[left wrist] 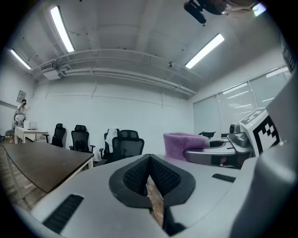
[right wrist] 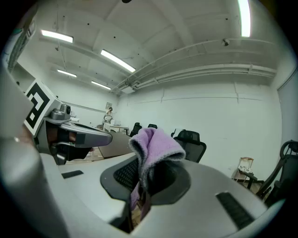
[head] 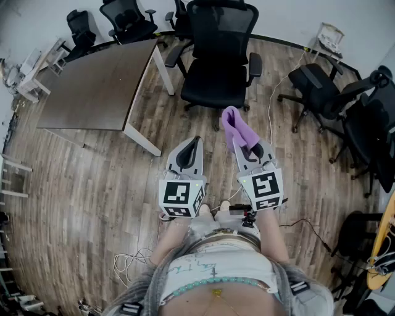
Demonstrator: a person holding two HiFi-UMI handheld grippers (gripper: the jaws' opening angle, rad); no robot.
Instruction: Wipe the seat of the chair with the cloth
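Note:
A black mesh office chair (head: 217, 58) stands ahead of me on the wood floor, its seat (head: 213, 89) bare; it also shows far off as the chair (left wrist: 125, 145) and the chair (right wrist: 192, 142). My right gripper (head: 245, 145) is shut on a purple cloth (head: 234, 128), which sticks up from its jaws as a folded purple cloth (right wrist: 151, 148). My left gripper (head: 192, 147) is shut with nothing in it, its jaws closed tip to tip (left wrist: 149, 169). Both grippers hover side by side short of the chair. The purple cloth (left wrist: 181, 144) shows at the right in the left gripper view.
A brown table (head: 99, 83) with white legs stands at the left of the chair. More black chairs (head: 327, 92) crowd the right side, and others (head: 126, 18) stand at the back. White cables (head: 133, 262) lie on the floor near my feet.

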